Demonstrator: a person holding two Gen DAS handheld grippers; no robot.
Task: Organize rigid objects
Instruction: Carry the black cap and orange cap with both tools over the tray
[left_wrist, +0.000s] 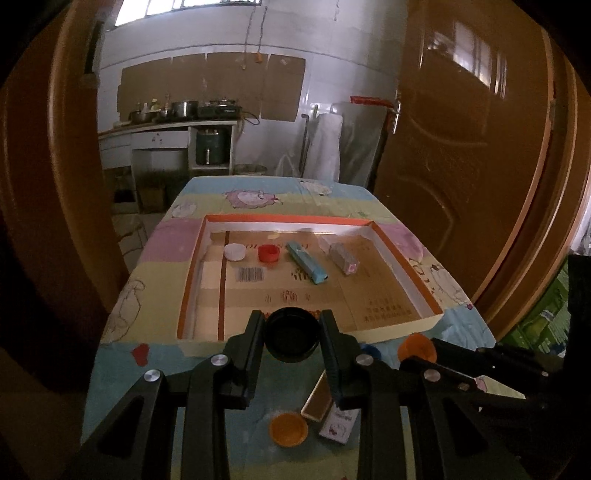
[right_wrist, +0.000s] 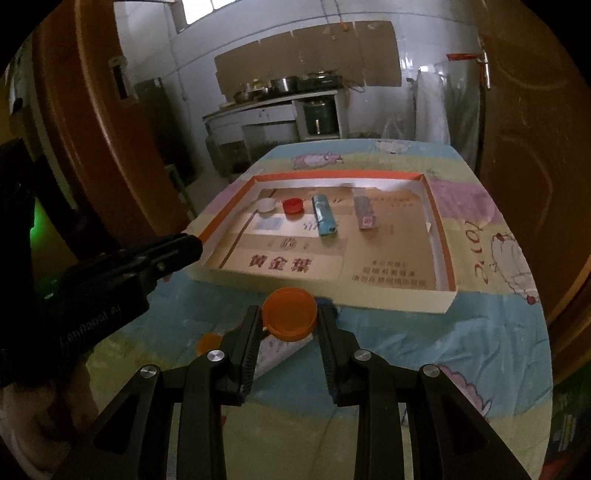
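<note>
Carry step: left gripper (left_wrist: 291, 334) fingers clamped on black cap (left_wrist: 291, 336), right gripper (right_wrist: 289, 320) on orange cap (right_wrist: 289, 314), both short of tray (left_wrist: 402, 330); next, placement beside sorted caps.

Wooden door (left_wrist: 461, 122), kitchen counter (left_wrist: 166, 127) (pots on top), cartoon-print tablecloth (right_wrist: 461, 339)

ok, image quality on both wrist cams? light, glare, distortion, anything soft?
Left wrist: dim and warm, window at top blown out, glare on the door, strong fisheye bending with black corners; tray print stays readable. Right wrist: equally dim, green glow at the left edge, same barrel distortion; the orange cap in the right gripper looks sharp, far counter soft.
</note>
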